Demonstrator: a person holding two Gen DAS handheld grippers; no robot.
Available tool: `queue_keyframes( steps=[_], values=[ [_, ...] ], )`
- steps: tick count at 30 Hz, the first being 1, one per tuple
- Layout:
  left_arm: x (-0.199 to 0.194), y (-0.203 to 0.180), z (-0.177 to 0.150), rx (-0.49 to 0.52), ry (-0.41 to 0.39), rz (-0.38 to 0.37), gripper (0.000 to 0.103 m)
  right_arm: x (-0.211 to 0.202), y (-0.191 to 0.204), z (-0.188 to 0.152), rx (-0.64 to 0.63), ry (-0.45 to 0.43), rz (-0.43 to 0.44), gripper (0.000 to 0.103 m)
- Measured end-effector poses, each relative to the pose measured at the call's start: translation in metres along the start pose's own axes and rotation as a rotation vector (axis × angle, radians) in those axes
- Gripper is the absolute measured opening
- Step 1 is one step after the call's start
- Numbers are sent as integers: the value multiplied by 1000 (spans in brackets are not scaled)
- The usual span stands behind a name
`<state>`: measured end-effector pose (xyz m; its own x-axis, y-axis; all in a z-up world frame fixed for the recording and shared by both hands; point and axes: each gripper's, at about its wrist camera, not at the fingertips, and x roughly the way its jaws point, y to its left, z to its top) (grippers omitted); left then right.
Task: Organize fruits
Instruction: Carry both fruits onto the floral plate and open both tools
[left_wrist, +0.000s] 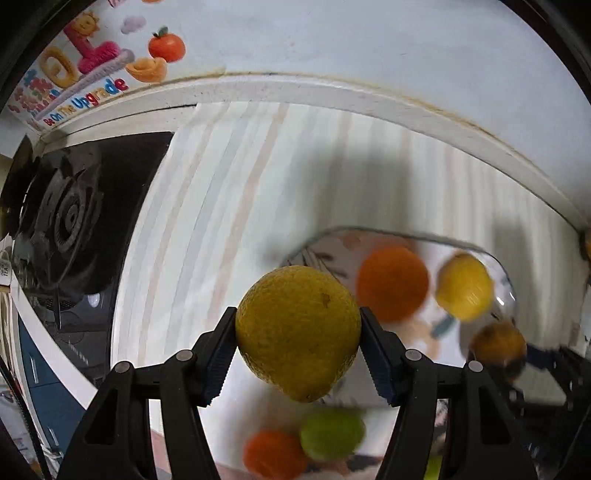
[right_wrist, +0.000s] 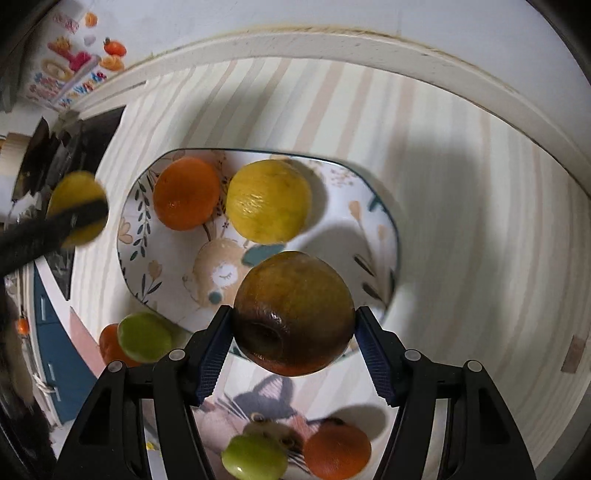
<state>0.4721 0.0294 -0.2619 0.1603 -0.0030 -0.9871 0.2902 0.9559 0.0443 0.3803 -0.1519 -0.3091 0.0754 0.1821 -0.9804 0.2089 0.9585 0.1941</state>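
Striped countertop (right_wrist: 443, 221). Right gripper (right_wrist: 293, 332) clamps brown fruit (right_wrist: 293, 314) over plate (right_wrist: 384, 221); left gripper (left_wrist: 298, 339) clamps yellow fruit (left_wrist: 298, 332) beside it. Advice: lower into bare plate area before releasing.

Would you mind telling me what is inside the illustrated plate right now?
The plate holds an orange fruit and a yellow fruit. The right gripper and its brownish fruit cover the near rim.
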Motion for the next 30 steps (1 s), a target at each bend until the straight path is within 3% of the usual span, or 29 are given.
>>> queue_keyframes(
  steps=[8,14,21,30],
  values=[
    [45,0,29,17,95,-23,62,18,9,5,-11,44,-5,69],
    [53,-7,29,50,129,-36,62,25,13,9,-15,57,7,69],
    [56,-3,27,-5,149,-57,65,26,15,13,2,84,16,70],
    [27,11,15,-31,73,-34,76,-2,10,13,4,36,-18,93]
  ],
)
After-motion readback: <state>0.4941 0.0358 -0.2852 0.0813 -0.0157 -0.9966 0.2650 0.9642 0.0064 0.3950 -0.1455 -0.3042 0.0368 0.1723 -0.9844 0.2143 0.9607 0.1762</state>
